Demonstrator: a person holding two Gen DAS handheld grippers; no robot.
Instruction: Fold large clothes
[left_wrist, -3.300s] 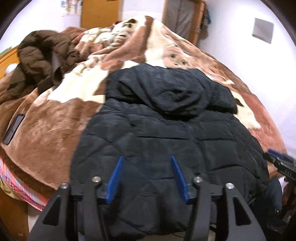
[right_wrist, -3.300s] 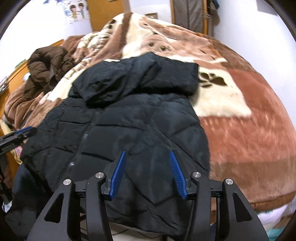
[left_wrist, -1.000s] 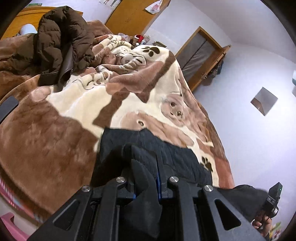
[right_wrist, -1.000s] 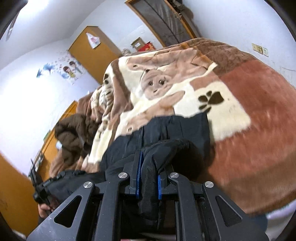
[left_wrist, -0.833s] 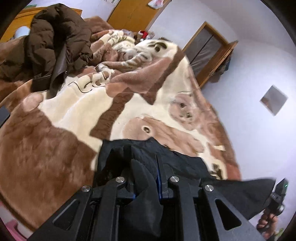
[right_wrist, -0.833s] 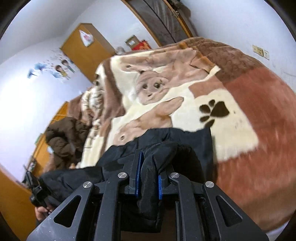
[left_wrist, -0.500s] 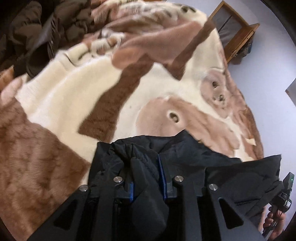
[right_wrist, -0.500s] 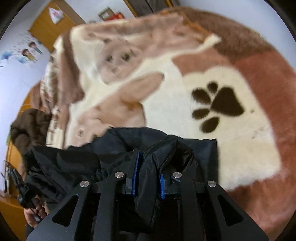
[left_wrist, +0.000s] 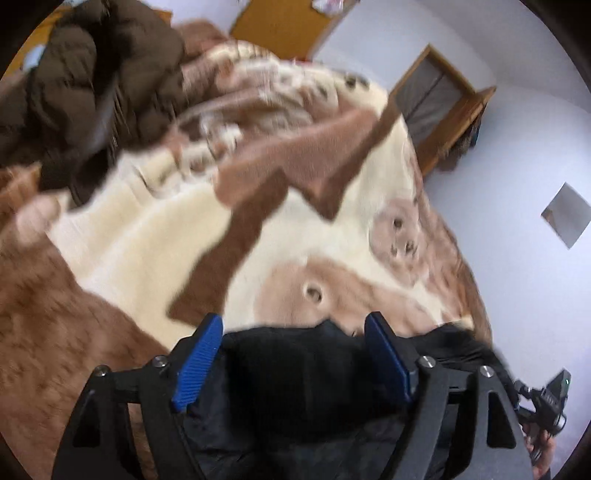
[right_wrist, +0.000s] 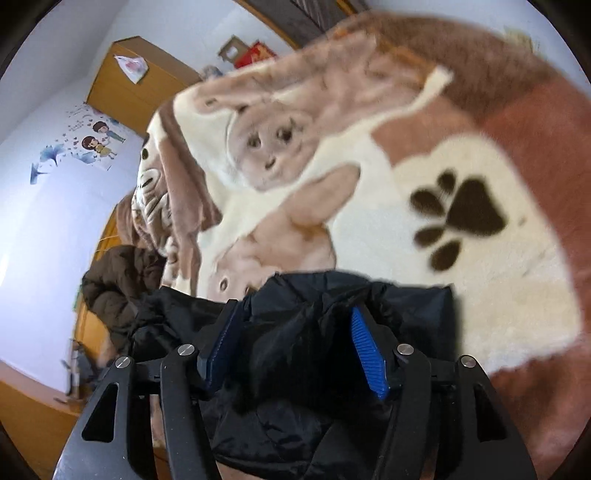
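Note:
A black quilted jacket (left_wrist: 295, 373) lies folded over on the bed's brown and cream blanket (left_wrist: 155, 243). My left gripper (left_wrist: 291, 350) is open, its blue pads on either side of the jacket's left folded edge, not pinching it. In the right wrist view the jacket (right_wrist: 295, 332) bunches between the open fingers of my right gripper (right_wrist: 295, 343), which stands over its right folded edge. The right gripper also shows at the left wrist view's lower right edge (left_wrist: 546, 402).
A brown puffer jacket (left_wrist: 85, 85) is heaped at the bed's far left, also in the right wrist view (right_wrist: 114, 288). A wooden wardrobe (right_wrist: 140, 85) and a door frame (left_wrist: 439, 110) stand beyond the bed. The blanket with a paw print (right_wrist: 458, 221) spreads right.
Both grippers, shut on the jacket's hem half a second ago after carrying it up and over toward the hood, have opened and let the fabric go.

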